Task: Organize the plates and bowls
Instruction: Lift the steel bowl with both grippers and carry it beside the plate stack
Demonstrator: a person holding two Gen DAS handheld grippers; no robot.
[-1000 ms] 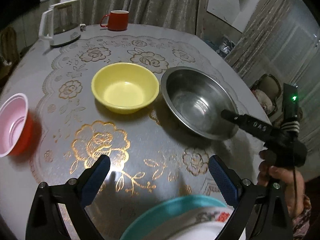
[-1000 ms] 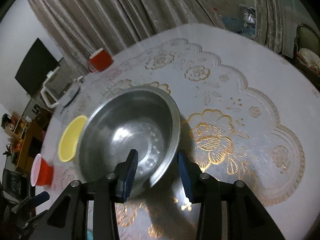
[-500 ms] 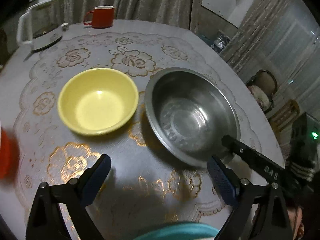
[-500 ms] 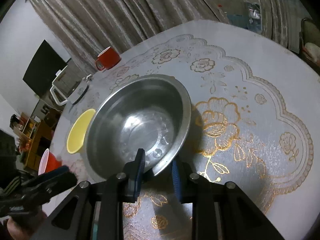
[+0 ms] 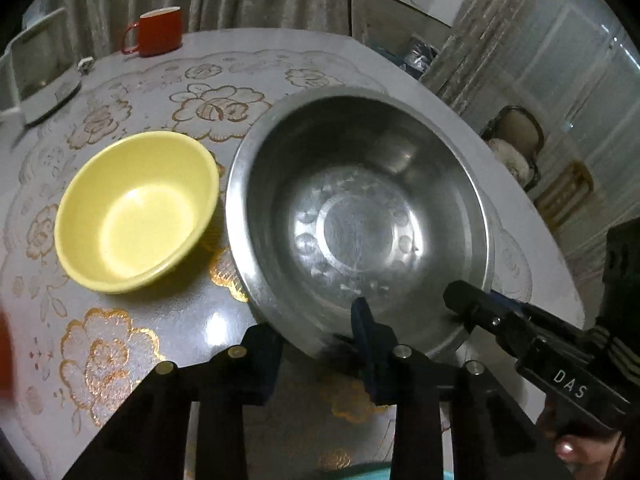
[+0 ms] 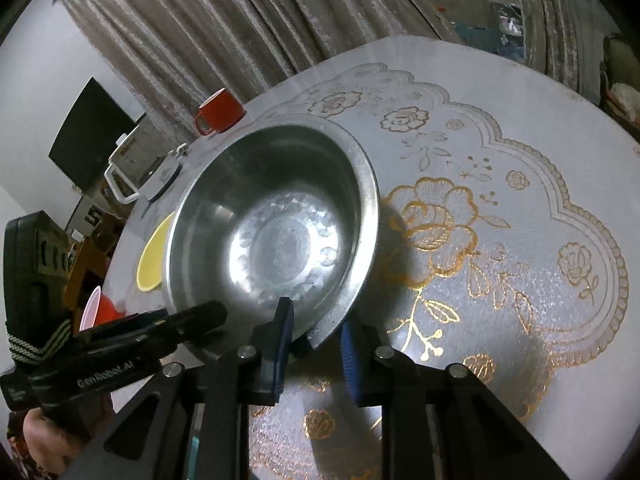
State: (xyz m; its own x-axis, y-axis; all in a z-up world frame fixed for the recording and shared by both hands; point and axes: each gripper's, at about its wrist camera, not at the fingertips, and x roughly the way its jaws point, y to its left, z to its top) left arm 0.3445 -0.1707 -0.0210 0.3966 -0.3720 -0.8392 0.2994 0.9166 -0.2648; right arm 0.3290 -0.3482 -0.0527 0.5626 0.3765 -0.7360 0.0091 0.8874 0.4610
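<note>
A large steel bowl (image 5: 360, 220) fills the middle of the left wrist view, tilted with its near rim raised. My left gripper (image 5: 316, 344) is shut on that near rim, one finger inside the bowl and one outside. My right gripper (image 6: 316, 332) is shut on the rim of the same steel bowl (image 6: 276, 232) a little further round; it also shows in the left wrist view (image 5: 460, 300). A yellow bowl (image 5: 136, 212) stands on the table just left of the steel bowl, apart from both grippers.
A red mug (image 5: 158, 32) and a white kettle (image 5: 36, 76) stand at the far side of the table (image 5: 120, 360). A red-and-pink cup (image 6: 96, 312) stands at the left. A teal plate's rim (image 5: 360, 470) lies below my left gripper. Chairs stand beyond the right table edge.
My left gripper moved right from the open table to the steel bowl and shut on its near rim. My right gripper tightened on the rim. The bowl now looks tilted up.
</note>
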